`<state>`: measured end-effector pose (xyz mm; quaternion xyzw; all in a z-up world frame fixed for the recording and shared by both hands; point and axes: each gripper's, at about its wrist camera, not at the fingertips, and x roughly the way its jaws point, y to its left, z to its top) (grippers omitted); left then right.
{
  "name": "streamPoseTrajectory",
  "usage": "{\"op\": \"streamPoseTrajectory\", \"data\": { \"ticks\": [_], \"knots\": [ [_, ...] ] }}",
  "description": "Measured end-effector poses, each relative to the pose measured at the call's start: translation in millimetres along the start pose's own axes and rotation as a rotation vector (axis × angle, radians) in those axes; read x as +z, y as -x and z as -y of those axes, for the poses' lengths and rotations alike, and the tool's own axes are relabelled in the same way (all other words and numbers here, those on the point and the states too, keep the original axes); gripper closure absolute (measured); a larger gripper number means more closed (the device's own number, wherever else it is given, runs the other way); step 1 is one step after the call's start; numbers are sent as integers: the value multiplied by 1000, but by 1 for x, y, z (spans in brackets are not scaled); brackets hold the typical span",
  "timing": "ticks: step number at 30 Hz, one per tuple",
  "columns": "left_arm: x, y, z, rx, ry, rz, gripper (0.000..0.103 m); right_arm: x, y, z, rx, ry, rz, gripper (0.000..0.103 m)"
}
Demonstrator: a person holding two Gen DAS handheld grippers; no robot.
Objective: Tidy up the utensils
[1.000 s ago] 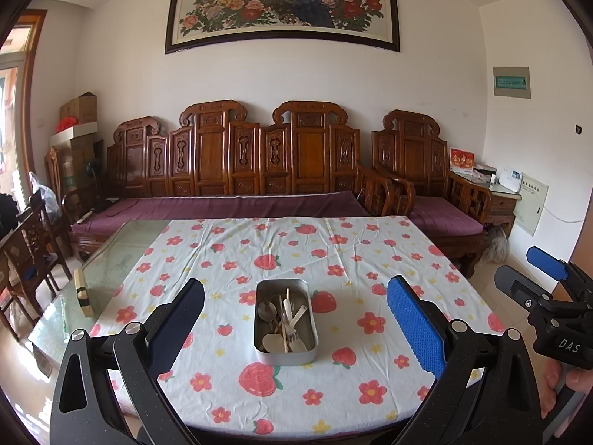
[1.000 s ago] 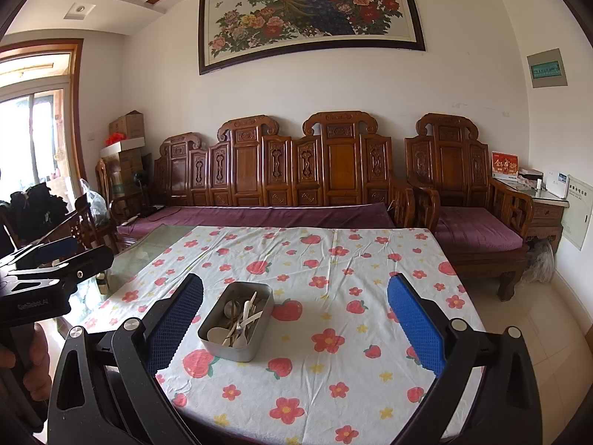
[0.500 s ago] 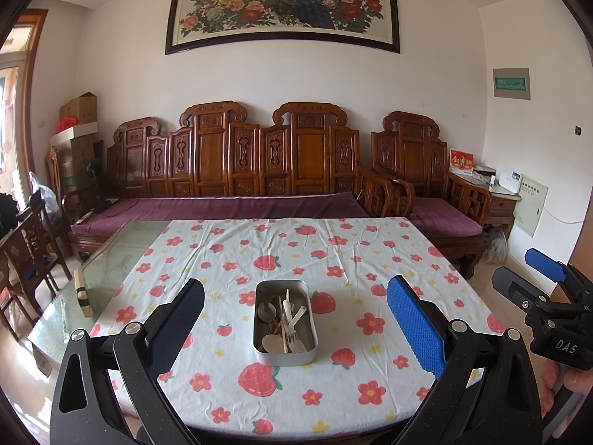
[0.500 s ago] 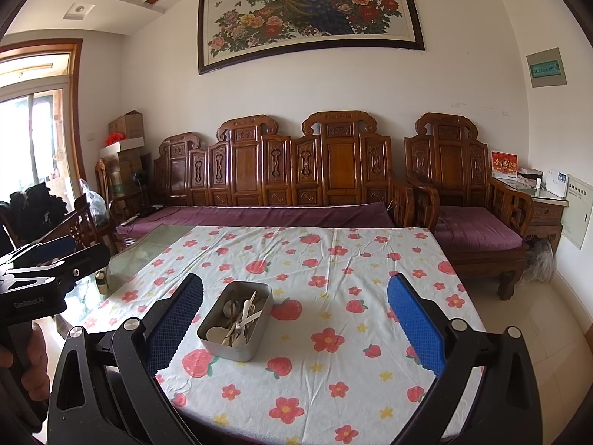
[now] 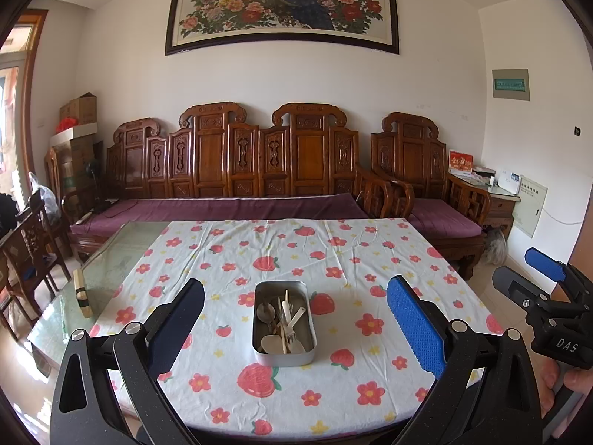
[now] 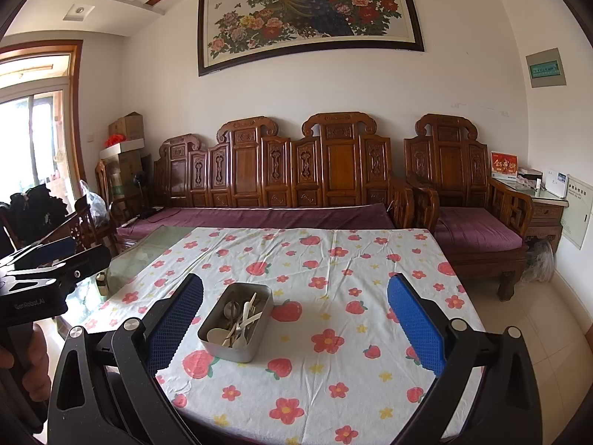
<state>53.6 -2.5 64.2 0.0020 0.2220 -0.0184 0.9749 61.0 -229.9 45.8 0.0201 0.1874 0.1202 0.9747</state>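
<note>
Metal tin (image 5: 284, 324) sits mid-counter (image 5: 370, 259) on the floral cloth, between your two grippers. Inside: jumbled utensils (image 5: 283, 319), metal spoons, pale spoons, a fork, sticks. Your left gripper (image 5: 295, 328) and right gripper (image 6: 295, 328): both spread wide, holding nothing, short of the tin.

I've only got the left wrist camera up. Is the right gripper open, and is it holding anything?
Observer: In the right wrist view the right gripper is open, fingers wide apart, nothing between them.
Operator: Where does the metal tin sit for it?
Observer: The metal tin lies left of centre, close to its left finger, not touched.
Operator: Can it see my left gripper?
Observer: Yes, the left gripper shows at that view's left edge, with a hand on its handle.
</note>
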Motion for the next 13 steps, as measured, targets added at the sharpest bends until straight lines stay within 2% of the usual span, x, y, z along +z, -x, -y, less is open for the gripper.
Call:
{"op": "streamPoseTrajectory", "data": {
  "ticks": [13],
  "knots": [
    [0, 1, 0, -1, 1, 1, 8, 0, 0, 0, 1, -1, 0, 3]
  ]
}}
